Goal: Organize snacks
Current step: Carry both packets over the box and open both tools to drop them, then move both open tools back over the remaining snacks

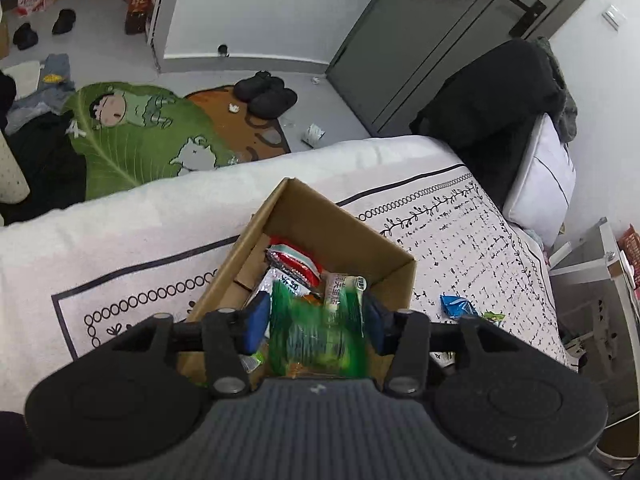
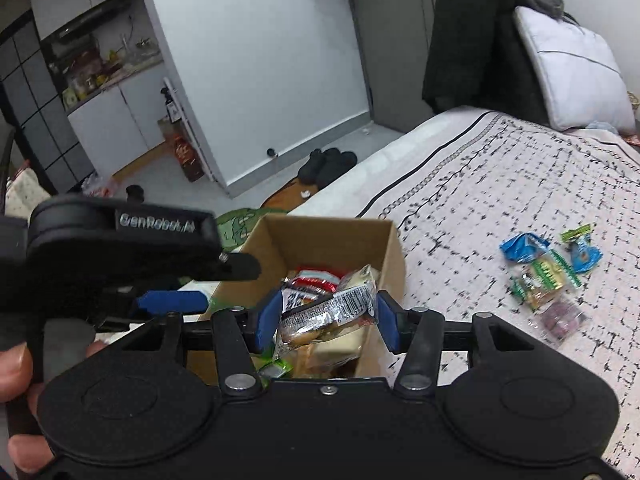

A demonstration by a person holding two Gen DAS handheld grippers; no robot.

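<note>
An open cardboard box (image 1: 352, 220) (image 2: 384, 248) sits on the patterned bedspread, with several snack packets inside. My left gripper (image 1: 316, 322) hangs over it. A blurred green packet (image 1: 316, 332) lies between its blue pads, with slim gaps at both sides, so the jaws stand open. My right gripper (image 2: 326, 320) is over the same box, shut on a clear biscuit packet (image 2: 332, 312) with a barcode strip. The left gripper's black body and one blue finger (image 2: 172, 300) show at the left of the right wrist view, with a hand around it.
Several loose snacks lie on the bed to the right of the box: blue packets (image 2: 524, 246) (image 1: 458, 306), a green-edged packet (image 2: 544, 276) and a clear one (image 2: 560, 318). A pillow (image 2: 576, 76) and dark clothing lie at the bed's head. The bed's edge drops to a floor rug (image 1: 132, 136) beyond the box.
</note>
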